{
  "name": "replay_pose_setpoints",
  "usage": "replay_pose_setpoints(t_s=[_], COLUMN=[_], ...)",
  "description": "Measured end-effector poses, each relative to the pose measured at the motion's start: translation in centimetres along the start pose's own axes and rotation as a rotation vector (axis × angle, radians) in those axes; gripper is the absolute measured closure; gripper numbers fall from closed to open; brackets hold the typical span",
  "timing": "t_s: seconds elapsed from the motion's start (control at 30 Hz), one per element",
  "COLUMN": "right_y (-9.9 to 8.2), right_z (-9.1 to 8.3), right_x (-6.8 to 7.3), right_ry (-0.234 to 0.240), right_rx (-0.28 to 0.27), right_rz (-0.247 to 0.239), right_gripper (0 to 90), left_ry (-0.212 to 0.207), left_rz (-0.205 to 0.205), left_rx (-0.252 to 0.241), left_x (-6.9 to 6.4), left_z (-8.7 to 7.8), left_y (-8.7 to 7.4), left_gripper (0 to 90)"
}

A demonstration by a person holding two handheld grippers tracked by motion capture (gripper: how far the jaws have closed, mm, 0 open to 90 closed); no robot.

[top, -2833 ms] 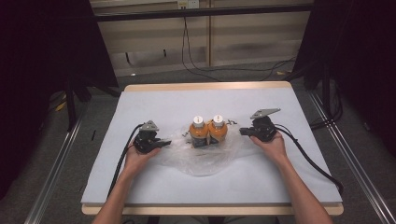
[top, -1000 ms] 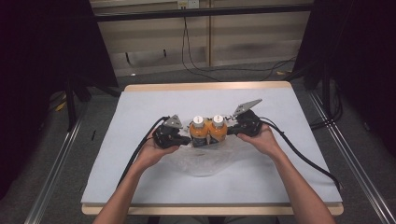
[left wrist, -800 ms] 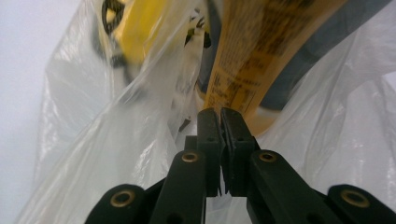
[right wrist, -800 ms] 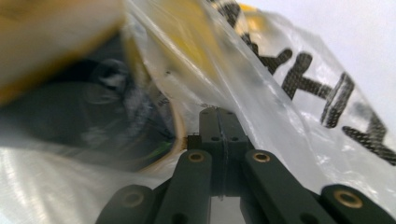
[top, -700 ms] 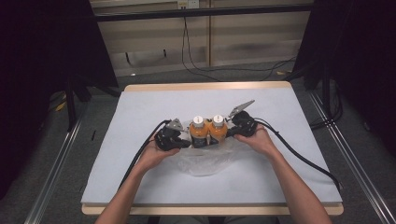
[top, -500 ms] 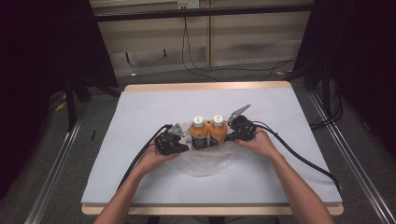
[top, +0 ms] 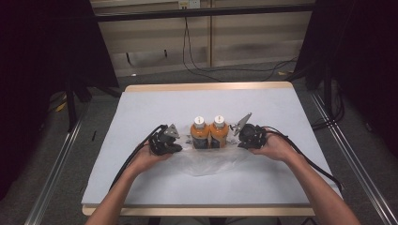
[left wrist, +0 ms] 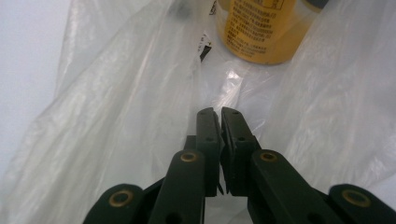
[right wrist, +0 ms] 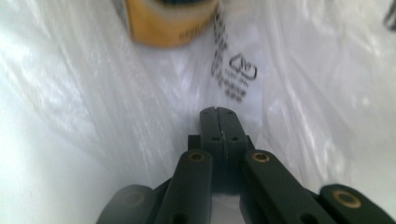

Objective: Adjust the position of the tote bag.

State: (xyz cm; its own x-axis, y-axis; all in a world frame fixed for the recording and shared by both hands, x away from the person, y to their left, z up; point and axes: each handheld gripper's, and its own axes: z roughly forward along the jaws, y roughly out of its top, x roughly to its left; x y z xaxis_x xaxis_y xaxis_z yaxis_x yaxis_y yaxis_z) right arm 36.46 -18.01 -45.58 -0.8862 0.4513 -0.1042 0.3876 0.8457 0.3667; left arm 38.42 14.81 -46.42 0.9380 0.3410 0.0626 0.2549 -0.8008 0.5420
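Two orange bottles (top: 209,133) stand inside clear plastic bag (top: 206,161) between left hand-held gripper (top: 176,149) and right hand-held gripper (top: 236,142), both clamped on its film; right gripper view shows bag print (right wrist: 236,74).

Two bottles (top: 209,132) stand side by side, touching, near the middle of the table (top: 281,101). They stand on a plastic bag (top: 206,161), which spreads from them toward the person. The left gripper (top: 180,147) is just left of the bottles, the right gripper (top: 233,140) just right of them, both at the bag.
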Motion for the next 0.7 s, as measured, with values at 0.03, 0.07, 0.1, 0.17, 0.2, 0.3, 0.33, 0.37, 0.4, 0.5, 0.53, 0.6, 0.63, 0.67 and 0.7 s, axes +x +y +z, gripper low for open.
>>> replay_pose_setpoints(t_s=[0.03, 0.07, 0.1, 0.17, 0.2, 0.3, 0.33, 0.37, 0.4, 0.5, 0.53, 0.6, 0.63, 0.67, 0.7], right_y=[-0.1, -0.1, -0.2, -0.3, -0.5, -0.9, -1.2, -1.4, -1.4, -1.5, -1.5, -1.4, -1.4, -1.4, -1.3], right_z=[-0.1, -0.2, -0.3, -0.4, -0.4, -0.6, -0.6, -0.7, -0.7, -0.6, -0.5, -0.5, -0.4, -0.4, -0.4], right_x=[0.0, 0.0, 0.0, 0.0, -0.1, -0.5, -0.7, -1.0, -1.2, -1.7, -1.8, -2.2, -2.4, -2.4, -2.6], right_ry=[-0.002, -0.008, -0.013, -0.029, -0.055, -0.090, -0.112, -0.108, -0.110, -0.115, -0.126, -0.124, -0.113, -0.113, -0.113], right_rx=[0.014, 0.027, 0.040, 0.068, 0.101, 0.144, 0.156, 0.158, 0.152, 0.147, 0.146, 0.134, 0.132, 0.132, 0.130], right_rz=[-0.007, -0.018, -0.023, -0.038, -0.052, -0.059, -0.047, -0.039, -0.035, -0.039, -0.038, -0.021, -0.003, -0.003, -0.021], right_gripper=[90.0, 90.0, 90.0, 90.0, 90.0, 90.0, 90.0, 90.0, 90.0, 90.0, 90.0, 90.0, 90.0, 90.0, 90.0], left_ry=[0.001, 0.002, 0.014, 0.022, 0.027, 0.035, 0.030, 0.031, 0.035, 0.033, 0.029, 0.036, 0.033, 0.036, 0.037], left_rz=[0.004, 0.008, 0.020, 0.038, 0.043, 0.070, 0.068, 0.063, 0.066, 0.060, 0.059, 0.064, 0.077, 0.084, 0.087], left_rx=[0.004, 0.012, 0.018, 0.035, 0.040, 0.058, 0.059, 0.060, 0.059, 0.060, 0.065, 0.074, 0.086, 0.091, 0.100], left_x=[0.0, 0.1, 0.1, 0.1, 0.2, 0.2, 0.4, 0.5, 0.6, 1.0, 1.1, 1.1, 1.2, 1.2, 1.1], left_z=[0.0, -0.1, -0.1, -0.2, -0.2, -0.2, -0.2, -0.2, -0.2, -0.1, -0.2, -0.2, -0.2, -0.2, -0.3], left_y=[0.0, 0.0, 0.0, 0.0, 0.0, 0.2, 0.2, 0.2, 0.3, 0.3, 0.3, 0.4, 0.5, 0.5, 0.5], left_gripper=[86.9, 87.4, 88.0, 89.2, 89.5, 89.8, 89.9, 89.9, 89.9, 89.9, 89.9, 90.0, 90.0, 90.0, 90.0])
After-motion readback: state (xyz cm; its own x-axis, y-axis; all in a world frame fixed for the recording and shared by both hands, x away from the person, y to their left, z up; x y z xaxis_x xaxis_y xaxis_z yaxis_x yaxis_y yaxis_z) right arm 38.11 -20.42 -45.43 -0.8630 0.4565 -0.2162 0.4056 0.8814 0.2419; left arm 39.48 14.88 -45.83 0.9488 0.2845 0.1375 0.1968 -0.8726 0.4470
